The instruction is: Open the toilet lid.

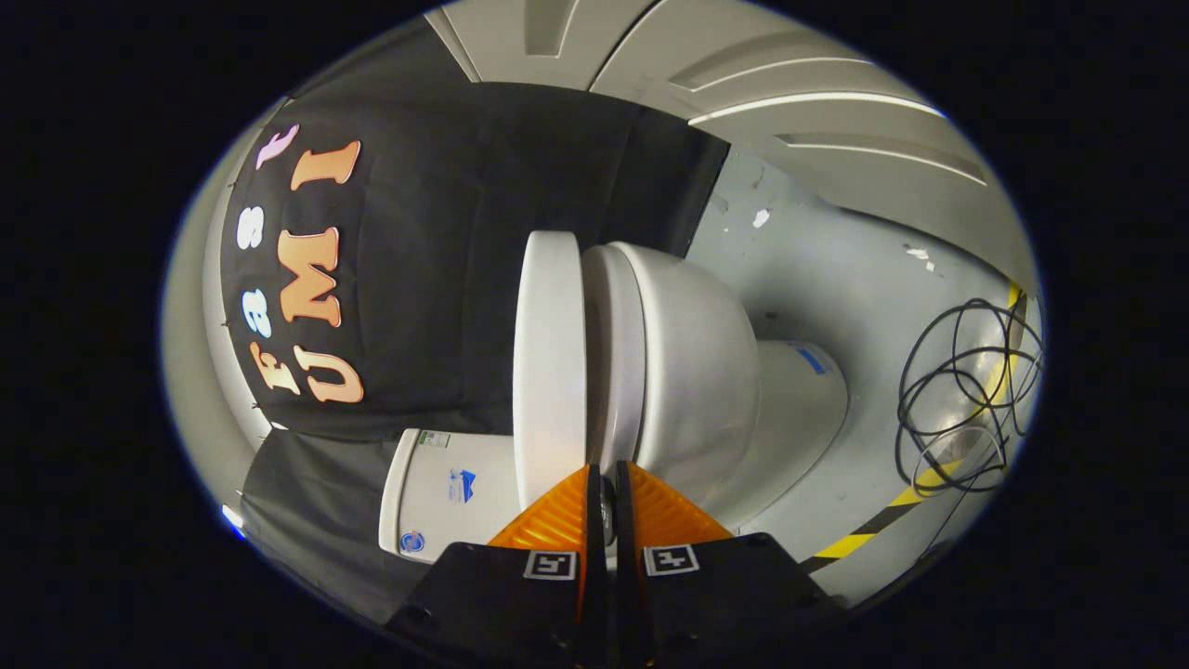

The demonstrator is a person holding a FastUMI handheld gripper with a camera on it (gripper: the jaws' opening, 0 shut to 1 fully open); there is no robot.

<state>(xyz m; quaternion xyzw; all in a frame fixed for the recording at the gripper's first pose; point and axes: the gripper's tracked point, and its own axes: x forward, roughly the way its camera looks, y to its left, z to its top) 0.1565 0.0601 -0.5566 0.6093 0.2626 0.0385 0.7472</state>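
Toilet lid (548, 362) looks stiff, smooth, slippery; take its free edge, where gripper (602, 469) fingers sit nearly closed.

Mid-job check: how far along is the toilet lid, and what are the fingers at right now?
Done: nothing much yet; the lid lies close against the seat with only a thin seam between them. In hand: the gripper has its fingers nearly closed with a narrow gap, tips at the lid's front edge beside that seam; whether they pinch the edge cannot be told. Left: swing the lid away from the bowl toward the tank.
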